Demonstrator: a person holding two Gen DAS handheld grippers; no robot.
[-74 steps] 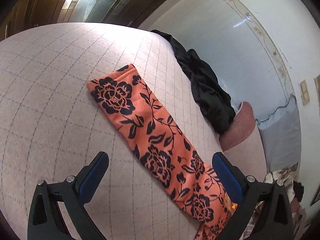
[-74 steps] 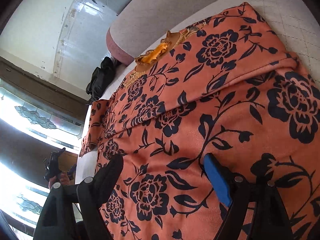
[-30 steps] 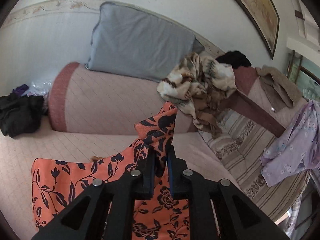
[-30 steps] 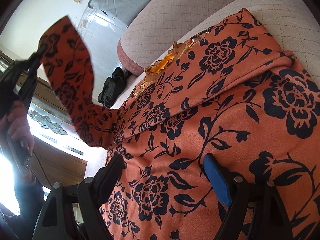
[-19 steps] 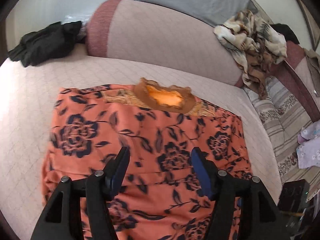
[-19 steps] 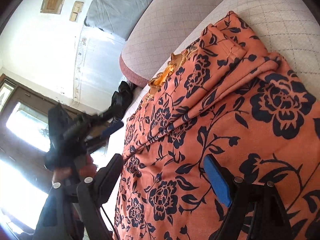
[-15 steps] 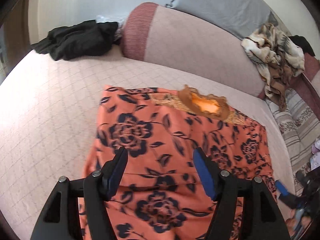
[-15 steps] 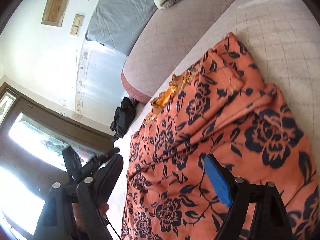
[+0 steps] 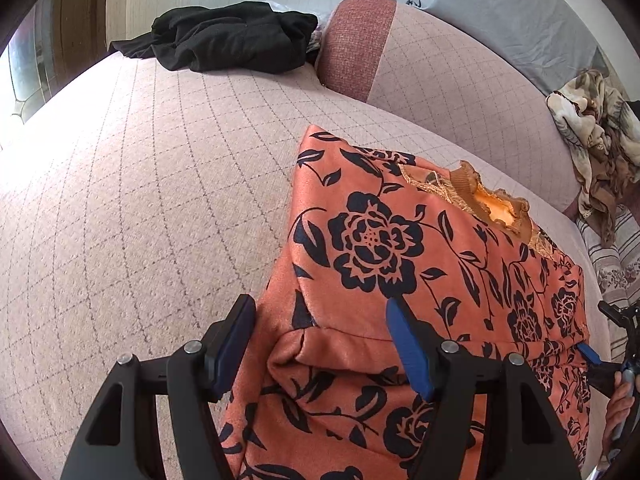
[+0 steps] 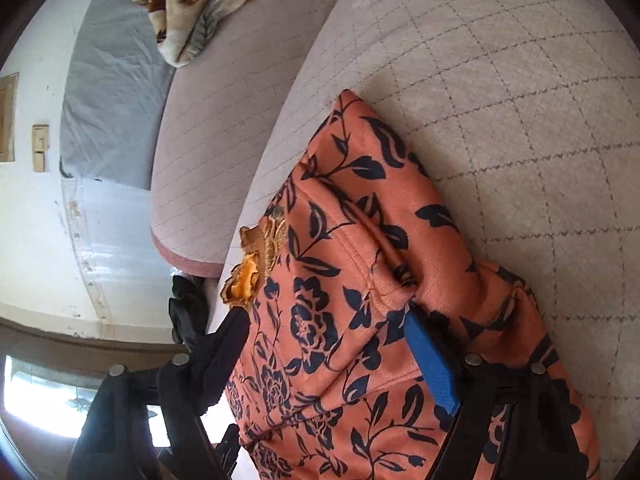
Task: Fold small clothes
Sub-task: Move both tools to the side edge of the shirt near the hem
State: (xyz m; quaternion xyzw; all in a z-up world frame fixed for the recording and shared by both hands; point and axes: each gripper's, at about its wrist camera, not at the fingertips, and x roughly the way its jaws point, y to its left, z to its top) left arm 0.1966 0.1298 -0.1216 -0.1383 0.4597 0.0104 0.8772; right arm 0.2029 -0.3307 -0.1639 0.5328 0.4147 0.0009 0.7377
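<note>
An orange garment with a dark floral print lies flat on the pink quilted seat, both sleeves folded in, gold-trimmed neckline toward the backrest. My left gripper is open low over the garment's left edge, and its blue pads straddle the folded sleeve without pressing it. In the right wrist view the garment runs under my right gripper. Its jaws are closing, with the right folded edge between them and the pads clear of the cloth. A hand holds that right gripper at the garment's far side.
A black garment lies crumpled at the seat's far left corner. The pink bolster backrest carries a grey pillow and a brown-and-cream blanket. Striped cloth lies to the right. Bare seat stretches left of the orange garment.
My left gripper let go of the lifted sleeve, which now lies folded over the body, and sank to the left edge. My right gripper rolled and shifted to the right edge, jaws narrower.
</note>
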